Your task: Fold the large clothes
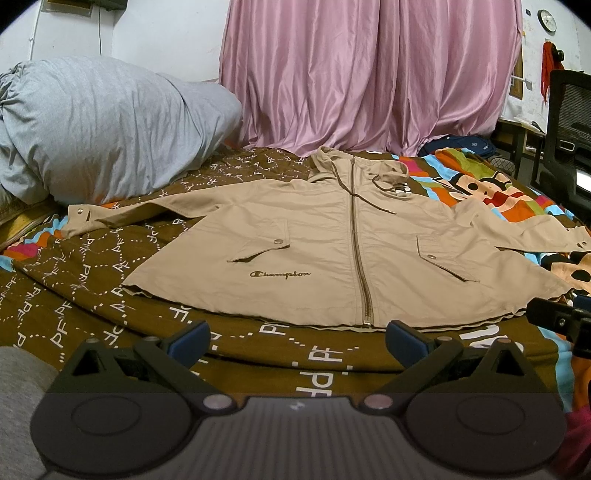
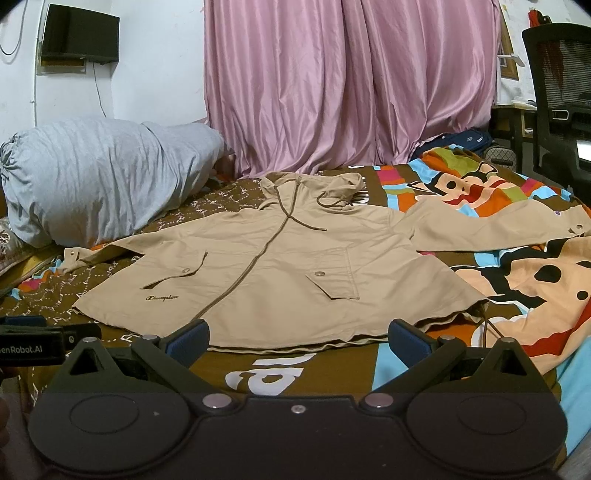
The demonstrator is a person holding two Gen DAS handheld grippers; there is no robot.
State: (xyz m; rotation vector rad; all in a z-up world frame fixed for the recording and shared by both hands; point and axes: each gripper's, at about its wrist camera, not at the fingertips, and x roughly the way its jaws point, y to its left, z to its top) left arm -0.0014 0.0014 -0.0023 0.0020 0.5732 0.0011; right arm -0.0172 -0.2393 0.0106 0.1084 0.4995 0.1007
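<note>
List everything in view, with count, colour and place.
jacket: one, beige, zipped, spread flat on the bed, sleeves out to both sides
bedspread: one, brown with white lettering and bright cartoon print, under the jacket
bundle: one, grey, rear left of the bed
curtain: one, pink, behind the bed
chair: one, black mesh, far right
clock: one, round, on the wall upper right
screen: one, black, on the wall upper left
left gripper: open, above the near hem
right gripper: open, above the near hem
</note>
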